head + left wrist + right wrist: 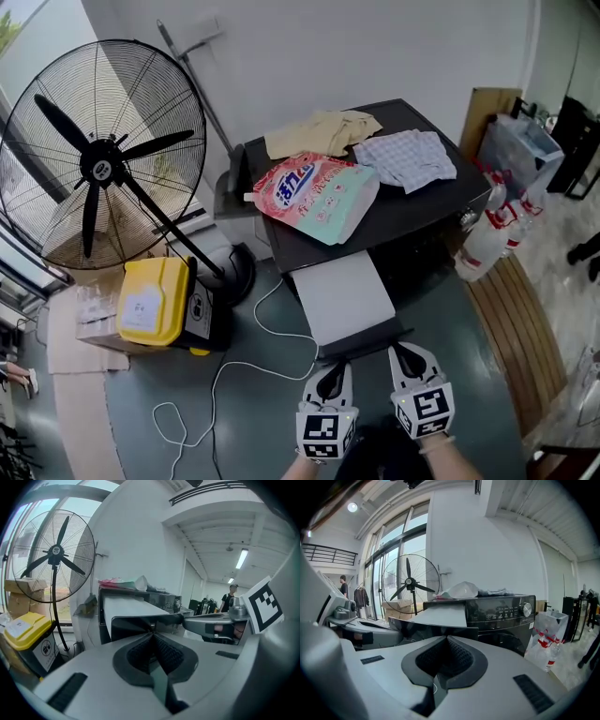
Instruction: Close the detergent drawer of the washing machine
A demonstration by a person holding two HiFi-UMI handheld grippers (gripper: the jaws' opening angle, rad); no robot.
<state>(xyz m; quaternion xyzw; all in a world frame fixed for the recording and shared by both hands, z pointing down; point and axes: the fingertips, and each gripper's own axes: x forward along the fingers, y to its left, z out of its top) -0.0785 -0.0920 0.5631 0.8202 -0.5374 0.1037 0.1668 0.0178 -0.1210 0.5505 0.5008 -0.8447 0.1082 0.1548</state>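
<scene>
The black washing machine [427, 214] has its detergent drawer [342, 298] pulled far out toward me, white on top with a dark front panel [367, 341]. My left gripper [332, 367] is shut, its tip just before the panel's left part. My right gripper [402, 351] is shut too, its tip at the panel's right end; whether either touches it I cannot tell. In the left gripper view the shut gripper [151, 634] points at the drawer front [133, 623]. From the right gripper view the shut gripper [446, 639] faces the drawer [440, 615] beside the control panel [501, 613].
A pink detergent bag [314, 195] and folded clothes [405, 157] lie on the machine's top. A big standing fan [98, 159] and a yellow-lidded box [155, 300] are at the left. A white cable [234, 370] runs over the floor. Spray bottles [487, 246] stand at the right.
</scene>
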